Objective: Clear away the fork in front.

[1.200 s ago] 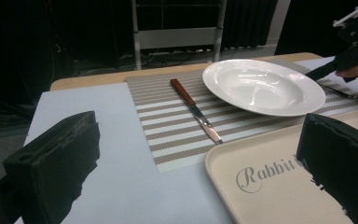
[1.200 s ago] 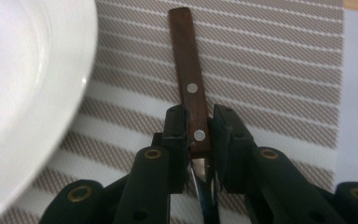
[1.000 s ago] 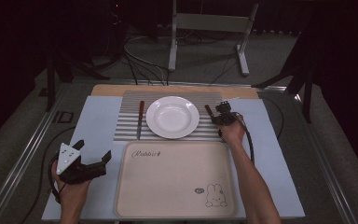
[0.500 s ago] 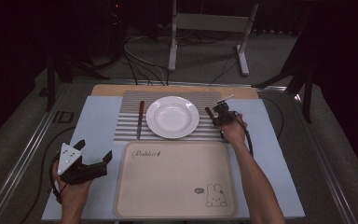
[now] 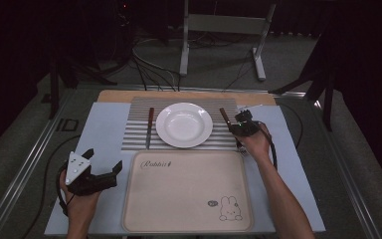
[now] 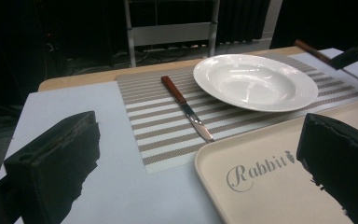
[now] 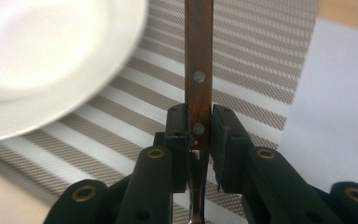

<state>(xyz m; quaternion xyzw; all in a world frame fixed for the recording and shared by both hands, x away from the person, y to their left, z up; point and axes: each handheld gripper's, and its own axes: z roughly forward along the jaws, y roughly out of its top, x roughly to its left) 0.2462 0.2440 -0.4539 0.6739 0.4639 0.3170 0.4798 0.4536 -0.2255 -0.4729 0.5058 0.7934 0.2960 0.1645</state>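
the worktop (image 5: 104,129) carries a pale blue sheet, and on it, nearest the person, lies a big beige tray (image 5: 189,191) with the word "rabbit" and a small rabbit drawing. behind the tray is a striped placemat (image 5: 137,134), just touching the tray's far edge in the left gripper view. a white plate (image 5: 184,124) sits in the middle of the placemat. left of the plate, close beside it but apart, a knife (image 5: 149,127) with a reddish handle lies flat on the placemat, its blade toward the tray.

the left gripper (image 5: 102,167) hovers over the blue sheet at the tray's near left corner, its fingers (image 6: 51,163) spread wide apart with nothing between them. it sits where it was a second ago.

the right gripper (image 5: 233,125) is at the right edge of the placemat, just beside the plate. its fingers (image 7: 177,135) are clamped on the wooden handle of a second utensil (image 7: 199,70), near the end where metal begins; two rivets show on the handle. the handle juts from the fingers toward the far left in the high view. compared with a second ago, the right hand has risen a little and the handle now stands lifted off the placemat rather than lying on it.
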